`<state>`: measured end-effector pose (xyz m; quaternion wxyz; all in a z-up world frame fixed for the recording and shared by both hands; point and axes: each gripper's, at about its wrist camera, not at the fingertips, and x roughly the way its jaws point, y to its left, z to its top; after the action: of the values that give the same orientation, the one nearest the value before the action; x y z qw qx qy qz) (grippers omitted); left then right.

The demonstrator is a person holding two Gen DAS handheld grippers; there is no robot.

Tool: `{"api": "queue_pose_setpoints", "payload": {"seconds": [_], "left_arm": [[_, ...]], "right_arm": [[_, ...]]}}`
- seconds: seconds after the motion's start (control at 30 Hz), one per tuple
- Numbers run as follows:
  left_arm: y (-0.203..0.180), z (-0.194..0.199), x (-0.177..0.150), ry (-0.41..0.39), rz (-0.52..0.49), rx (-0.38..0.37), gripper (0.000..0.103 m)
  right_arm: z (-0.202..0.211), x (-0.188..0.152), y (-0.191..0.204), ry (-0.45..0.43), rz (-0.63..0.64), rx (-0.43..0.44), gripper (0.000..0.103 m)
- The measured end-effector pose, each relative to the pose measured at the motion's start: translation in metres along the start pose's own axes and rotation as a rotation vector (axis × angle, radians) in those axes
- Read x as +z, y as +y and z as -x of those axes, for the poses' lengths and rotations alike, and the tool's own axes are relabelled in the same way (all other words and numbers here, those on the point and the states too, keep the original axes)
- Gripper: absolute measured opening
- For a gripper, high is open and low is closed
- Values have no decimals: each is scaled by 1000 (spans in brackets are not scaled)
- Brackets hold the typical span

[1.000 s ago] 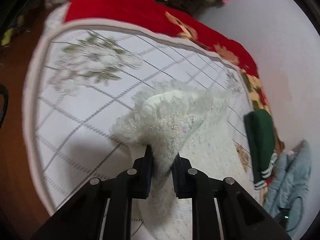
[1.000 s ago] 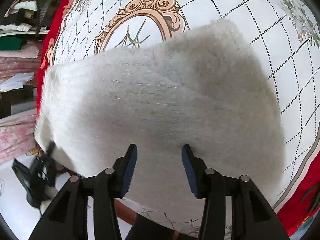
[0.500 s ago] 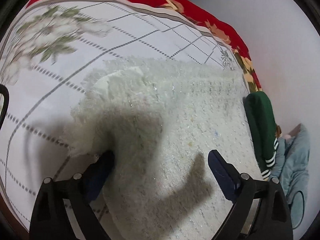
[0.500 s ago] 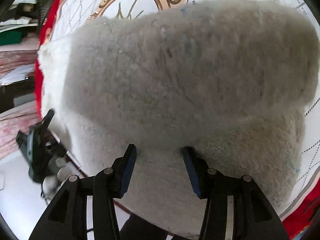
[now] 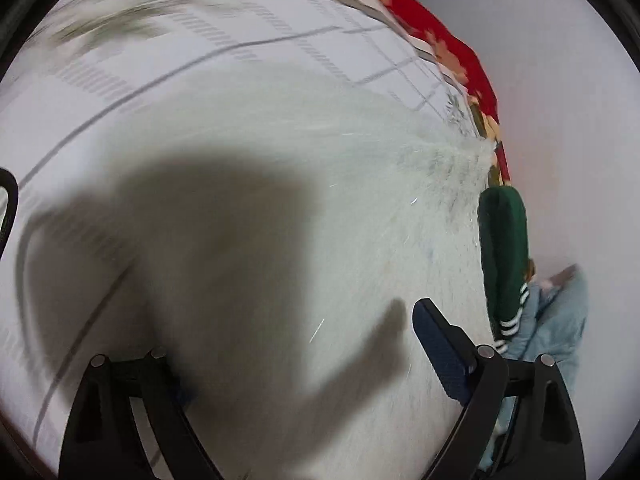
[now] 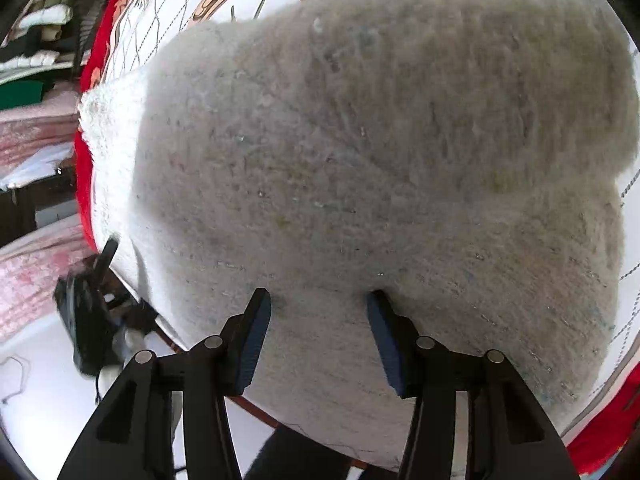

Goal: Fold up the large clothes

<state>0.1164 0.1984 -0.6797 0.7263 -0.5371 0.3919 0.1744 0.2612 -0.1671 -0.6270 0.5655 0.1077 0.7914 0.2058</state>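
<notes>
Lying spread across the bed, a fluffy white sweater (image 5: 320, 208) filling the middle and lower part of the left wrist view and nearly all of the right wrist view (image 6: 380, 168), its upper layer bulging over a lower one toward the right of that frame. Hovering close over the fabric, the left gripper (image 5: 296, 344) with jaws spread wide and holding nothing, casting a broad dark shadow on the knit at centre left. Pressing toward the fuzzy surface at lower centre of its own view, the right gripper (image 6: 318, 312) with jaws parted about halfway, tips at or in the pile, gripping nothing that can be made out. Showing around the sweater, a white grid-patterned bedspread (image 5: 168, 40) with a red flowered border (image 5: 452, 36) at upper right. Sitting at the right edge of the left view, a folded green garment (image 5: 502, 240) with white stripes, and just below it a pale blue garment (image 5: 560, 320). Appearing blurred at lower left of the right view, a black device (image 6: 86, 320).
</notes>
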Motion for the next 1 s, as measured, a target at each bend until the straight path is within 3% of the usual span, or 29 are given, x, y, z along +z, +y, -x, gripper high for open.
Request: {"api": "queue_pose_setpoints", "payload": {"seconds": [0.07,0.1,0.13,0.17,0.3,0.43,0.57,0.63,0.67,0.73,0.77,0.8,0.87,0.9,0.93,1.0], "left_arm": [[-14,-8,4,-38,-40,45,91],[-19,-7,4,-57,-63,52,72],[-27,-6,3,-72,-107,77,24],[-31,-4,5,-71,-121,59,19],[-47,24,10,-155,-166,101,18],[-68,84,11,-319,-274,164,15],[-87,126,12,-430,-375,234,15],[-89,134,12,-448,-413,256,15],[-91,137,11,-454,-441,272,15],[-95,139,6,-454,-492,291,15],[-97,139,2,-453,-525,298,15],[-102,139,-5,-453,-576,302,15],[-116,139,-25,-459,-696,300,15],[-126,137,-37,-461,-768,295,15],[-135,134,-45,-463,-831,291,15],[-160,127,-84,-448,-1053,250,15]], "right_arm": [[3,5,-11,1,-11,28,56],[6,5,-15,1,-9,39,56],[9,6,-20,0,-3,47,56],[14,3,-37,0,4,51,56],[7,14,-28,6,16,54,56],[11,30,-12,-14,83,90,56],[45,19,3,-88,111,116,56],[72,-2,-6,-178,105,27,58],[85,-15,-17,-229,94,-77,61],[93,-31,-42,-272,62,-205,78],[88,-35,-62,-259,27,-222,79],[80,-37,-80,-231,-14,-195,79],[58,-34,-119,-168,-106,-34,79],[47,-32,-128,-143,-137,38,74],[35,-32,-134,-130,-152,108,58],[22,-31,-134,-122,-143,118,58]]}}
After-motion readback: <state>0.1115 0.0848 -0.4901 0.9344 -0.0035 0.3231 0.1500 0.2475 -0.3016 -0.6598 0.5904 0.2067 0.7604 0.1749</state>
